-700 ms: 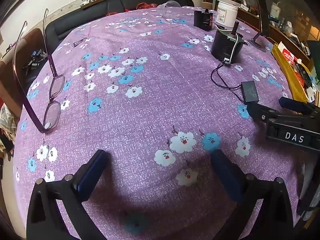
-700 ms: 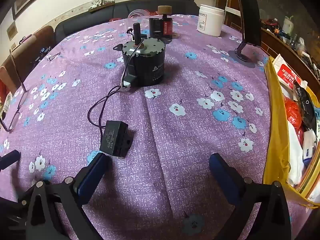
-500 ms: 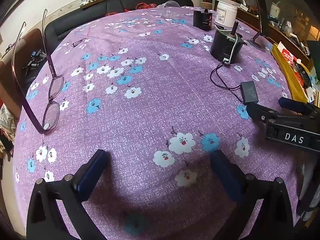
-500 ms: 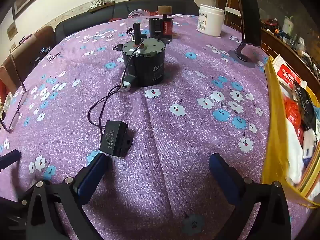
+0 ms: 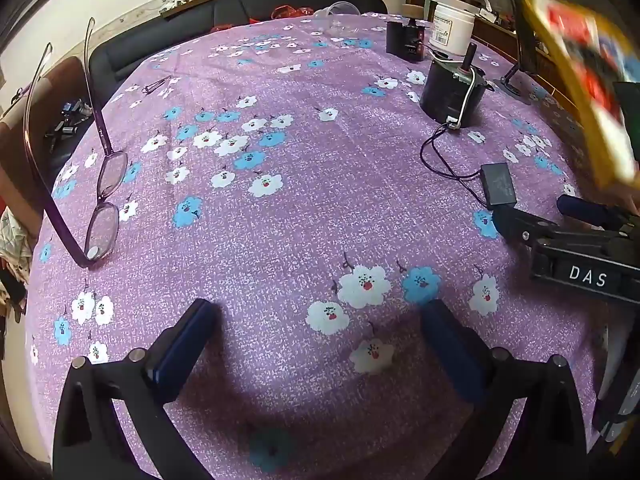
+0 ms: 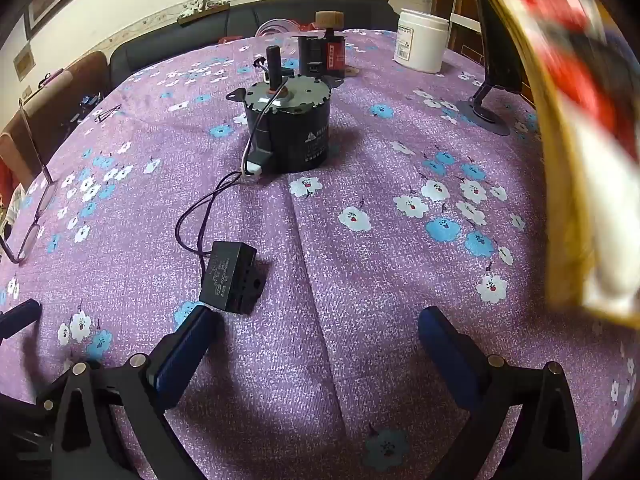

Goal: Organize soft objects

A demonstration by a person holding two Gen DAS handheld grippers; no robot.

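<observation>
A yellow bag (image 6: 576, 140) full of red, white and black packets is blurred at the right edge, tilted over the purple flowered tablecloth (image 6: 360, 184); the left wrist view also shows the yellow bag (image 5: 580, 80) at upper right. What holds it is hidden. My left gripper (image 5: 318, 320) is open over bare cloth with nothing between its blue pads. My right gripper (image 6: 318, 324) is open too, its left pad just short of a small black capacitor box (image 6: 232, 276). From the left wrist view the right gripper (image 5: 534, 210) sits at the right, beside that box.
A black round motor (image 6: 290, 132) stands mid-table, wired to the capacitor box. Behind it are a small black and red device (image 6: 324, 56), a white jar (image 6: 420, 40) and a black stand (image 6: 496, 64). Purple glasses (image 5: 100, 200) lie near the left table edge.
The yellow bag, earlier resting low at the table's right edge, now sits higher and blurred over the right side of the table. Both grippers have stayed put and open.
</observation>
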